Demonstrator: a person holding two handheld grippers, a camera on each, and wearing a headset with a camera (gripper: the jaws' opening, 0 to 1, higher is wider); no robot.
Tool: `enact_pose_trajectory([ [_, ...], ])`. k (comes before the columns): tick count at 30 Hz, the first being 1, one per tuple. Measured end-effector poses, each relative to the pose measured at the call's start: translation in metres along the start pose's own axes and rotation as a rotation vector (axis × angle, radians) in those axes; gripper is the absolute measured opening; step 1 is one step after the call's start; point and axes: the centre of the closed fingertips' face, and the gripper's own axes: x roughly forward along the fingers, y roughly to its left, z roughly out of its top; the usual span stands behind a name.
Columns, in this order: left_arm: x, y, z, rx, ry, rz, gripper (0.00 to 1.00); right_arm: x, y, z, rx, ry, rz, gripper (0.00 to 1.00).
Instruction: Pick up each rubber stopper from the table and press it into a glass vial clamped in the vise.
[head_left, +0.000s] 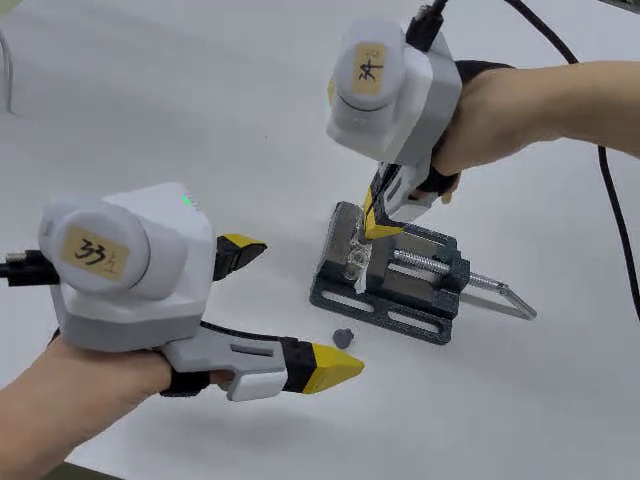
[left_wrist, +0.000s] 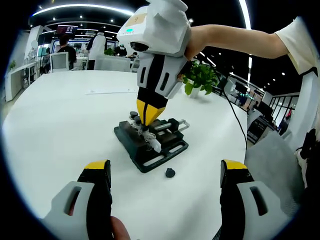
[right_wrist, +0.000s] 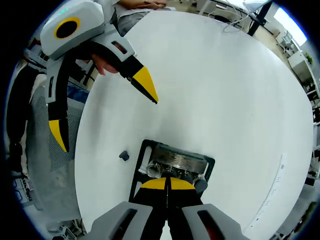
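Stopper (head_left: 343, 338) lies just ahead of the wide left claw (head_left: 305, 305); right claw (head_left: 376, 224) closed above vise (head_left: 385, 312).

The right hand-held gripper (head_left: 372, 228), jaws pressed together, stands tip-down over the vial end of the vise (head_left: 400, 290) and blocks any approach from above there. The vise's screw and crank handle (head_left: 500, 295) stick out at its other end, with a black cable (head_left: 612, 200) hanging just beyond. The loose rubber stopper (head_left: 343, 338) lies on bare worktop (head_left: 200, 100) just beside the vise base, with nothing between it and the wide-spread jaws of the left hand-held gripper (head_left: 310, 307), and the worktop behind and left of the vise is open.
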Motion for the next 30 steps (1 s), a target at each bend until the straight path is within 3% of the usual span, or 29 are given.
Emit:
enact_pose_trajectory([
  [1,0.000,0.000,0.001,-0.003,-0.003,0.000,0.89,0.000,-0.001,0.000,-0.041,0.020,-0.005,0.00],
  [4,0.000,0.001,0.001,0.001,-0.001,0.001,0.89,0.002,0.001,0.003,-0.011,0.051,0.007,0.00],
  [10,-0.002,0.003,0.002,-0.005,-0.004,0.006,0.89,0.001,0.002,-0.001,-0.038,0.095,0.007,0.00],
  [14,-0.002,0.002,0.002,-0.005,-0.006,0.005,0.89,0.001,-0.001,-0.002,0.001,0.072,0.014,0.00],
  [23,-0.008,0.003,0.005,0.005,-0.009,0.013,0.89,0.001,0.001,-0.004,-0.020,0.038,0.009,0.00],
  [26,-0.010,0.004,0.009,0.013,-0.010,0.016,0.89,0.000,0.003,-0.005,-0.045,0.033,-0.020,0.00],
  [30,-0.013,0.005,0.017,0.015,-0.024,0.026,0.89,-0.002,0.001,-0.005,-0.020,-0.035,-0.022,0.00],
])
